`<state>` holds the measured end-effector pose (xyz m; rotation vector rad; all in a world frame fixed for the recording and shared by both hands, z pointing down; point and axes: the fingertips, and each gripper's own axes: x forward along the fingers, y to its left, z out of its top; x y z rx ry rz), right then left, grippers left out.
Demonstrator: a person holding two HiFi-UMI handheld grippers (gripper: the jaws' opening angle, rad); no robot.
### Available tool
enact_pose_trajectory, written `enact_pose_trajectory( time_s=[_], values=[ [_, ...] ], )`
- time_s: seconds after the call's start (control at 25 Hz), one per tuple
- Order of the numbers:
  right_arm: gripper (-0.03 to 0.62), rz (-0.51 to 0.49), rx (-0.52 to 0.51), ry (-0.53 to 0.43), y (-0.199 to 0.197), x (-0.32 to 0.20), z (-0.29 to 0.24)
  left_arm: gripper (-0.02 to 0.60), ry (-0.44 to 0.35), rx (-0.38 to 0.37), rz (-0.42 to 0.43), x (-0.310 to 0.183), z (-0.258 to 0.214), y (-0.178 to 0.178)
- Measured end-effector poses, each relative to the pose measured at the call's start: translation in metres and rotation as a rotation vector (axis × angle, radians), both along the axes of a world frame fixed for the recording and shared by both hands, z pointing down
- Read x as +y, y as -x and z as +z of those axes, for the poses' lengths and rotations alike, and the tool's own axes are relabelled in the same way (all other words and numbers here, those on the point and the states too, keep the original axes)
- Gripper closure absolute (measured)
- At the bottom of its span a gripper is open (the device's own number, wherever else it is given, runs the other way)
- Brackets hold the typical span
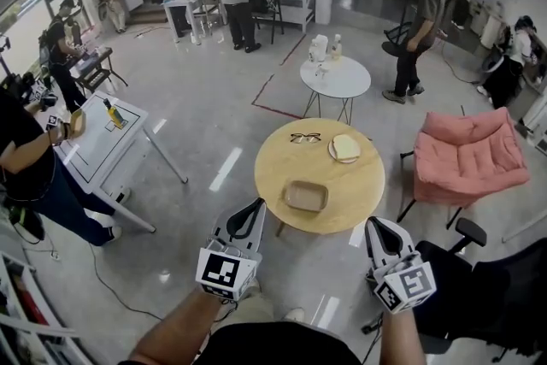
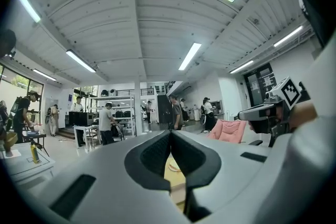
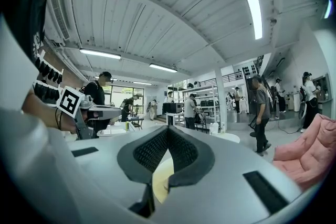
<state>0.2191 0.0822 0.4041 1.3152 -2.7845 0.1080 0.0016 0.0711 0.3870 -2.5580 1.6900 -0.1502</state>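
Note:
In the head view my left gripper [image 1: 254, 209] hangs shut and empty just off the near left rim of a round wooden table [image 1: 359, 184]. My right gripper [image 1: 377, 226] is also shut and empty, off the table's near right rim. A shallow wooden tray [image 1: 305, 196] sits on the table closest to me. Farther back lie a pair of glasses [image 1: 305, 137] and a plate with a slice of bread [image 1: 345, 148]. In the left gripper view the jaws [image 2: 170, 135] meet at the tips, and the table shows yellow through the gap. The right gripper view shows jaws [image 3: 168, 130] touching likewise.
A pink armchair [image 1: 468, 154] stands right of the wooden table, with a black office chair [image 1: 479, 282] near my right arm. A small white round table [image 1: 335, 79] carrying bottles is behind it. A white rectangular table [image 1: 102, 141] and a seated person are at left. Several people stand farther off.

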Motion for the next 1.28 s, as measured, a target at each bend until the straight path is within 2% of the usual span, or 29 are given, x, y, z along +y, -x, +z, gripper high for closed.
enact_pose_trajectory(
  time_s=[0.2,0.56,1.28],
  values=[
    [0.579,0.003,0.001,-0.001,0.005,-0.003,0.001,0.565,0.011,0.002,-0.006,-0.005,0.003,0.008],
    [0.58,0.041,0.003,0.007,0.013,-0.018,0.007,0.565,0.013,0.0,0.042,-0.029,0.007,0.011],
    [0.579,0.076,0.039,0.031,0.047,-0.098,0.01,0.565,0.021,-0.029,0.096,-0.115,0.015,0.041]
  ],
)
